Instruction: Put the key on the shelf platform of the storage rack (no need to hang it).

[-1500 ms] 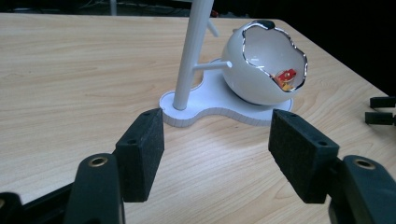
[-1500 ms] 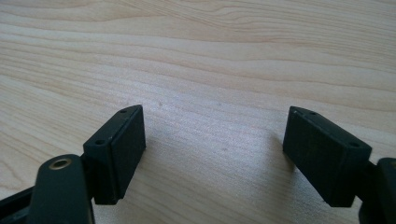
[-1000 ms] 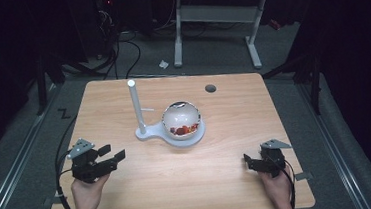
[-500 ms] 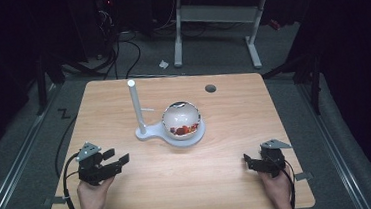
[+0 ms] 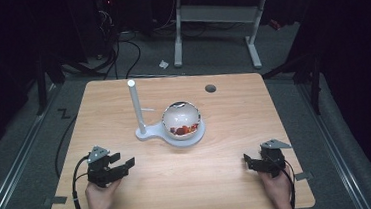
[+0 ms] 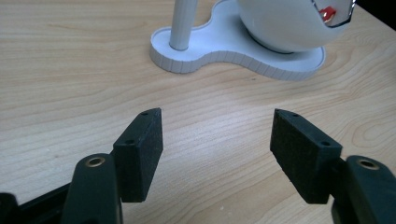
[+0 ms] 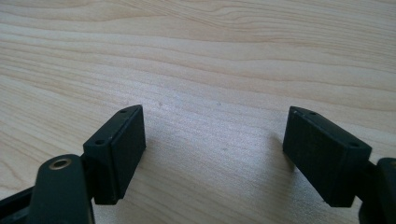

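1. Lying near the middle of the worktop (image 5: 229, 181), the white stand (image 5: 171, 132) carries an upright white post (image 5: 136, 106) on its left lobe and a rounded bowl (image 5: 181, 118) with red pieces inside on its right lobe.
2. The left hand-held gripper (image 5: 120, 166) sits near the front-left edge, jaws spread wide with nothing between them; the left gripper view shows bare wood between the pads (image 6: 140, 154).
3. The right hand-held gripper (image 5: 248, 160) rests near the front-right edge, jaws likewise apart and empty, facing plain wood in the right gripper view.
4. From the left hand-held gripper the stand lies ahead and to the right; its jaws already point that way, with the post's foot and the bowl straight in front in its own view.
5. The stand's long axis runs roughly left to right across the worktop, post end toward the left hand.
6. The 2 hand-held grippers are about equally far from the bowl, yet the left looks nearer to the post, so a reach for the post would likely fall to it.
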Demonstrator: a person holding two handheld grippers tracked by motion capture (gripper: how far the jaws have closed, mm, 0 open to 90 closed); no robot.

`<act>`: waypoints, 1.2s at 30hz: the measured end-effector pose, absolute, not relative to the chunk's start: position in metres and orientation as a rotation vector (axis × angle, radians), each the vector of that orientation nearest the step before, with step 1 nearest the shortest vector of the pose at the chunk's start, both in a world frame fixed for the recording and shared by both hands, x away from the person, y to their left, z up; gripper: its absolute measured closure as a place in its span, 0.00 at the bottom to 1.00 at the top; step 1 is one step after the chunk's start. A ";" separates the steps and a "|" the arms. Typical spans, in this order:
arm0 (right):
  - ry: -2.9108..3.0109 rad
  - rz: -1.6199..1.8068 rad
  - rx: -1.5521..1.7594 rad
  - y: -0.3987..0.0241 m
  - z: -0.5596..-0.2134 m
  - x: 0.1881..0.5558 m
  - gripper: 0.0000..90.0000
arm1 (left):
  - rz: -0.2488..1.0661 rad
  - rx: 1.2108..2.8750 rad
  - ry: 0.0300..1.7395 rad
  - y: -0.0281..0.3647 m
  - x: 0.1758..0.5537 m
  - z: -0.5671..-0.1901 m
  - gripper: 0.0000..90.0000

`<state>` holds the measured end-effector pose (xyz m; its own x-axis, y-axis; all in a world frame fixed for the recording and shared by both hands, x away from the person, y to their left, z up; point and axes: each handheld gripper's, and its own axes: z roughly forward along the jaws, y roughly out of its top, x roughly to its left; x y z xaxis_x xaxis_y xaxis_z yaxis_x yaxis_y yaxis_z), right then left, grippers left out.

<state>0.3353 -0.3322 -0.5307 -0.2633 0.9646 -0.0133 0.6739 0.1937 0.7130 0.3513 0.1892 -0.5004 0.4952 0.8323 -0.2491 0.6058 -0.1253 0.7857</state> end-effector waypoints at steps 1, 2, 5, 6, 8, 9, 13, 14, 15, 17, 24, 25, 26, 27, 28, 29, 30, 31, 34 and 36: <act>2.011 0.831 1.527 -0.332 -0.531 0.335 0.24 | 0.319 1.840 1.203 0.188 0.352 -0.503 0.39; 2.012 0.831 1.525 -0.332 -0.531 0.335 0.24 | 0.322 1.847 1.205 0.186 0.353 -0.505 0.39; 2.011 0.831 1.527 -0.332 -0.531 0.335 0.24 | 0.338 1.878 1.212 0.181 0.357 -0.512 0.39; 2.010 0.831 1.527 -0.332 -0.531 0.335 0.24 | 0.348 1.888 1.211 0.179 0.358 -0.514 0.38; 2.011 0.831 1.527 -0.332 -0.531 0.335 0.24 | 0.354 1.896 1.217 0.176 0.359 -0.518 0.38; 2.011 0.831 1.525 -0.332 -0.531 0.335 0.24 | 0.362 1.894 1.222 0.175 0.360 -0.520 0.38; 2.010 0.830 1.527 -0.332 -0.531 0.335 0.24 | 0.376 1.894 1.237 0.172 0.364 -0.527 0.38; 2.012 0.830 1.525 -0.332 -0.531 0.335 0.24 | 0.381 1.897 1.238 0.172 0.365 -0.529 0.38; 2.013 0.831 1.525 -0.332 -0.531 0.335 0.24 | 0.386 1.904 1.240 0.171 0.365 -0.530 0.38; 2.014 0.832 1.524 -0.332 -0.531 0.335 0.24 | 0.395 1.911 1.243 0.170 0.366 -0.532 0.38; 2.015 0.835 1.516 -0.331 -0.530 0.335 0.27 | 0.425 1.929 1.235 0.167 0.368 -0.535 0.38; 2.014 0.834 1.517 -0.331 -0.530 0.335 0.27 | 0.431 1.928 1.229 0.167 0.368 -0.535 0.38; 2.014 0.834 1.517 -0.331 -0.530 0.335 0.27 | 0.433 1.931 1.233 0.167 0.368 -0.535 0.38; 2.013 0.832 1.518 -0.331 -0.530 0.335 0.26 | 0.433 1.937 1.241 0.166 0.369 -0.536 0.38; 2.009 0.829 1.524 -0.330 -0.530 0.334 0.26 | 0.440 1.943 1.245 0.165 0.370 -0.536 0.37; 1.997 0.823 1.533 -0.330 -0.531 0.334 0.25 | 0.452 1.955 1.242 0.164 0.370 -0.536 0.37; 1.986 0.817 1.548 -0.329 -0.531 0.333 0.24 | 0.459 1.961 1.239 0.163 0.370 -0.536 0.36; 1.979 0.813 1.552 -0.328 -0.531 0.332 0.24 | 0.468 1.969 1.237 0.162 0.370 -0.536 0.35; 1.970 0.804 1.562 -0.328 -0.531 0.332 0.22 | 0.519 1.999 1.243 0.157 0.369 -0.536 0.34; 1.967 0.802 1.564 -0.327 -0.531 0.332 0.21 | 0.533 2.021 1.229 0.154 0.369 -0.536 0.31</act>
<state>0.3324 -0.3270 -0.5309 -0.2161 0.9761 -0.0216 0.6827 0.1668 0.7114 0.3687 0.1540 -0.5363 0.4644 0.8855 -0.0113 0.5967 -0.3035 0.7429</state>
